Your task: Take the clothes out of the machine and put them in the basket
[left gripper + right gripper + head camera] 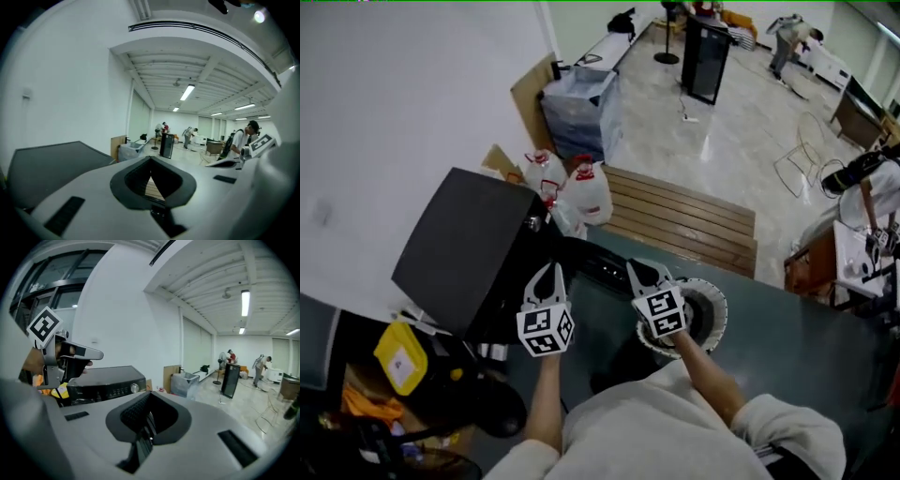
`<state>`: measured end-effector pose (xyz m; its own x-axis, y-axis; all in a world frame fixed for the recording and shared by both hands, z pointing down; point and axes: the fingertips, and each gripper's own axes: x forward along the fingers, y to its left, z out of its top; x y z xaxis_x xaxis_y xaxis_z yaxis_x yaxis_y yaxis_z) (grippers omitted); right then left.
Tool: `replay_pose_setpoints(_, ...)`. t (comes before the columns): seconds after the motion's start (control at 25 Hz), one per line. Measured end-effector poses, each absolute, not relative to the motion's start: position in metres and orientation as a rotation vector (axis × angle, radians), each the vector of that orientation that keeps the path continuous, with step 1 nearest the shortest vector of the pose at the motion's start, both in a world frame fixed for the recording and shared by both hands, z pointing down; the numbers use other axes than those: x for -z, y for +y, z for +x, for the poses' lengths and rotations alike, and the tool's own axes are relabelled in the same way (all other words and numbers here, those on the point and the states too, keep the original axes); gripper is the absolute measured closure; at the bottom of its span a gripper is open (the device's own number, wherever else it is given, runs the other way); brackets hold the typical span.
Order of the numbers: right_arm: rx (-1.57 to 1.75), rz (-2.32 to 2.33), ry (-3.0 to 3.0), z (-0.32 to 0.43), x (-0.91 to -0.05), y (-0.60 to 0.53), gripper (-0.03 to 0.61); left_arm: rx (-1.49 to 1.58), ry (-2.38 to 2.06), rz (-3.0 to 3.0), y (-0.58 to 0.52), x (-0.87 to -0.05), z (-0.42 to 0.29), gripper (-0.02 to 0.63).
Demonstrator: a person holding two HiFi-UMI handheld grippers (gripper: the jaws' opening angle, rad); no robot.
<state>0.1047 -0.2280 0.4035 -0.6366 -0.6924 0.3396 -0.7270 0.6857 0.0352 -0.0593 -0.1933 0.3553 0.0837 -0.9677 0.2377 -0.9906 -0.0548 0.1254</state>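
The black washing machine (469, 248) stands at the left, and its knob and control panel (110, 389) show in the right gripper view. A white perforated basket (713, 298) with a dark inside sits on the floor just behind my right gripper (645, 266). I cannot tell what lies in it. My left gripper (548, 268) is raised beside the machine's right corner. Both grippers are held side by side, pointing forward, shut and empty. In their own views the jaws of the left gripper (151, 159) and right gripper (149, 395) meet with nothing between them. No clothes are visible.
Water jugs (586, 192) and a slatted wooden platform (684, 220) lie beyond the machine. A yellow container (400, 356) and clutter sit at the lower left. A wrapped bin (581, 108) and a black cabinet (705, 56) stand farther back, with people at the far end.
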Motion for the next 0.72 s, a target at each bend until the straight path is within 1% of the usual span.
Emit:
replay_pose_setpoints(0.2,-0.068,0.816,-2.707,0.0,-0.392,-0.202,0.557,-0.081,-2.212,1.875,-0.13,-0.347,-0.151,0.595)
replay_pose_setpoints(0.44,0.013,0.465,-2.796,-0.111,-0.384,-0.151,0.557,-0.034,-2.456,1.568,-0.036,-0.342,-0.243,0.595)
replay_pose_setpoints(0.56,0.049,0.318,-2.82,-0.153,-0.382,-0.121,0.557,-0.005,-2.541,1.424,0.012,-0.345,-0.275,0.595)
replay_pose_setpoints(0.72,0.104,0.2,-2.846,-0.186,-0.38,-0.099,0.557,0.016,-2.593,1.295,0.053,-0.353,-0.295,0.595)
